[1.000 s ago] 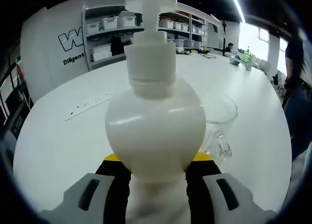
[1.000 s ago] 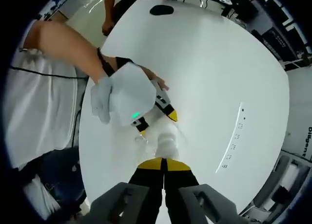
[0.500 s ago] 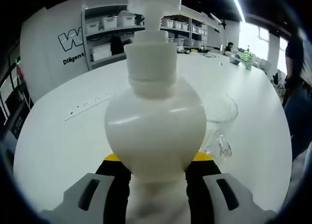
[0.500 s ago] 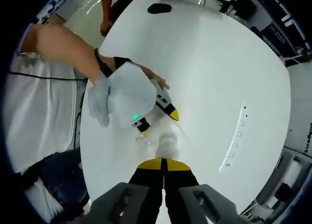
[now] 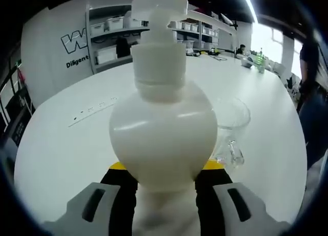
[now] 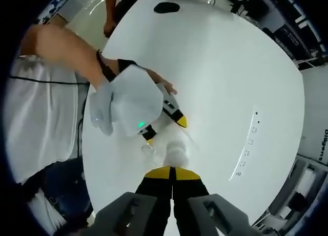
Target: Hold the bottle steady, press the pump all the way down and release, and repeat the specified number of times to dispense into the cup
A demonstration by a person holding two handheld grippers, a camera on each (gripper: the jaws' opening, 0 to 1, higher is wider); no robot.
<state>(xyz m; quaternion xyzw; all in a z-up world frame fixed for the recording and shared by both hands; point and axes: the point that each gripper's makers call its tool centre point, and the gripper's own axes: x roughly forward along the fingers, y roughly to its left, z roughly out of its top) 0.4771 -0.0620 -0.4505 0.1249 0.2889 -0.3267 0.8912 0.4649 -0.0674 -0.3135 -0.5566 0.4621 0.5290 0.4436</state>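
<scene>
Mid-press: left gripper (image 5: 164, 177) clamped on round white plastic pump bottle (image 5: 163, 131) at frame centre, right gripper (image 6: 173, 173) closed atop white pump head (image 5: 160, 5); clear glass cup (image 5: 230, 124) right of centre looks empty, fill unclear.

A broad white desk (image 5: 61, 149) carries a white pump bottle (image 5: 163, 131) with a clear glass cup (image 5: 229, 124) just beside it, and a dark oval pad (image 6: 168, 7) far off.
</scene>
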